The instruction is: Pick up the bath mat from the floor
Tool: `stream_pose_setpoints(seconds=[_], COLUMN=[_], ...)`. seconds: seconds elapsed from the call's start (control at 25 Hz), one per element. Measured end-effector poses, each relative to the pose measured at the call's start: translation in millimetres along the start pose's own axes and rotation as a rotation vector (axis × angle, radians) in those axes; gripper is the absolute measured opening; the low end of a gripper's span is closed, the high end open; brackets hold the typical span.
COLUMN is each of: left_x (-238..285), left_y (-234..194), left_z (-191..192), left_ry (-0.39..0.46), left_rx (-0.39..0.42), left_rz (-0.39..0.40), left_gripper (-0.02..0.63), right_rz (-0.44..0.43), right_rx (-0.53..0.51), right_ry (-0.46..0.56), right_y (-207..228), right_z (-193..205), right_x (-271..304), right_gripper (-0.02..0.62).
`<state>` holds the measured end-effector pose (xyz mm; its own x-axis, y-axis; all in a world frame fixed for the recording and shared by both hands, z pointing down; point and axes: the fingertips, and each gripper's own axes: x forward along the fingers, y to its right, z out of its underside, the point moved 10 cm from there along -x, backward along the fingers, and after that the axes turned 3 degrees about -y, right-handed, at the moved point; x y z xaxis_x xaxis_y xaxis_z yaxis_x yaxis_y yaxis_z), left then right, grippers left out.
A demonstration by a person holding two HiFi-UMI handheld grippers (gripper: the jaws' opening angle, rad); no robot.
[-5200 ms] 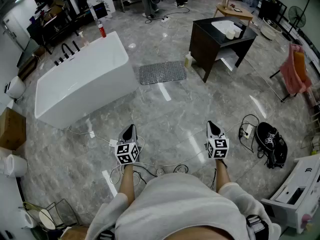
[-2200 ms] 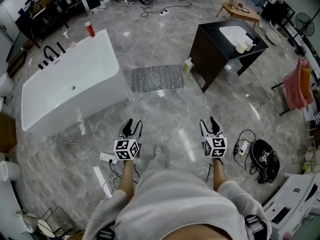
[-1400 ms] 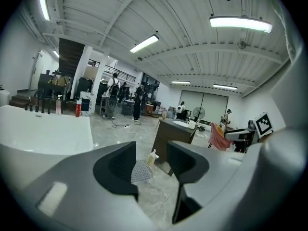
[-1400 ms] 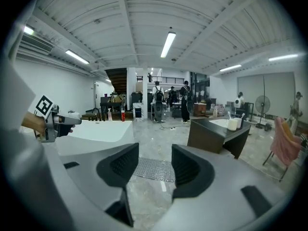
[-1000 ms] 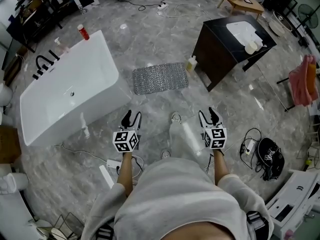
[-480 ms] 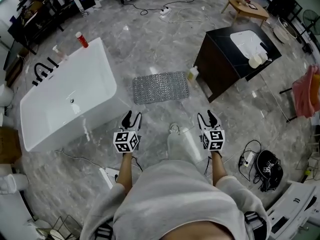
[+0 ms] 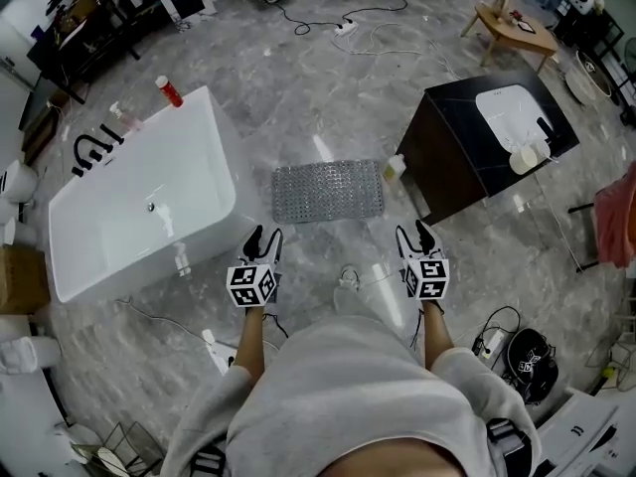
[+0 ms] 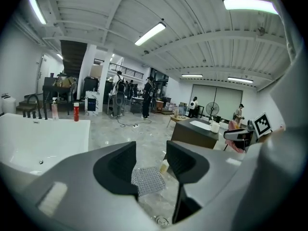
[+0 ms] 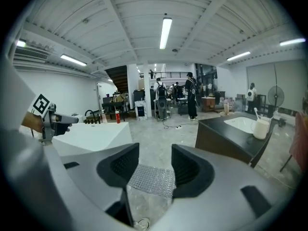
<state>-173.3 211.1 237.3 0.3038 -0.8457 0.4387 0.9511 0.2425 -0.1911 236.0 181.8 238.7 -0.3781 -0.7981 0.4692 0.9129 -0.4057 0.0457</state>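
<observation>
The bath mat (image 7: 328, 191) is a grey, bumpy rectangle lying flat on the marble floor between the white bathtub (image 7: 139, 202) and the dark vanity cabinet (image 7: 477, 147). My left gripper (image 7: 262, 238) and right gripper (image 7: 414, 237) are held side by side just short of the mat's near edge, both open and empty. The mat (image 8: 148, 180) shows through the gap of the left jaws in the left gripper view, and the mat (image 9: 153, 179) shows ahead between the right jaws in the right gripper view.
A pale bottle (image 7: 396, 167) stands on the floor beside the cabinet. A floor drain (image 7: 349, 277) lies between the grippers. Cables (image 7: 149, 311) trail along the floor at left, and a black bag (image 7: 523, 366) sits at right. People stand far back in the room.
I have walked forward: the mat, tub and cabinet have drawn nearer in the head view. Both grippers keep the same open stance.
</observation>
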Motion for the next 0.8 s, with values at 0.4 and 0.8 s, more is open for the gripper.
stream_pose_setpoints(seconds=[0.4,0.8], left_x=[66.4,103.4], left_y=[-5.7,-13.5], left_z=[-32.1,-44.5], left_ry=[-0.016,-0.048], left_rx=[-0.023,-0.029], left_rz=[-0.064,-0.090], left_gripper=[0.204,0.204], right_rz=[-0.063,-0.099], right_rx=[-0.015,-0.007], right_ry=[-0.023,-0.058], right_y=[51.2,70.2], right_z=[-33.7,-41.7], right_x=[78.6,122.9], right_gripper=[0.195,0.195])
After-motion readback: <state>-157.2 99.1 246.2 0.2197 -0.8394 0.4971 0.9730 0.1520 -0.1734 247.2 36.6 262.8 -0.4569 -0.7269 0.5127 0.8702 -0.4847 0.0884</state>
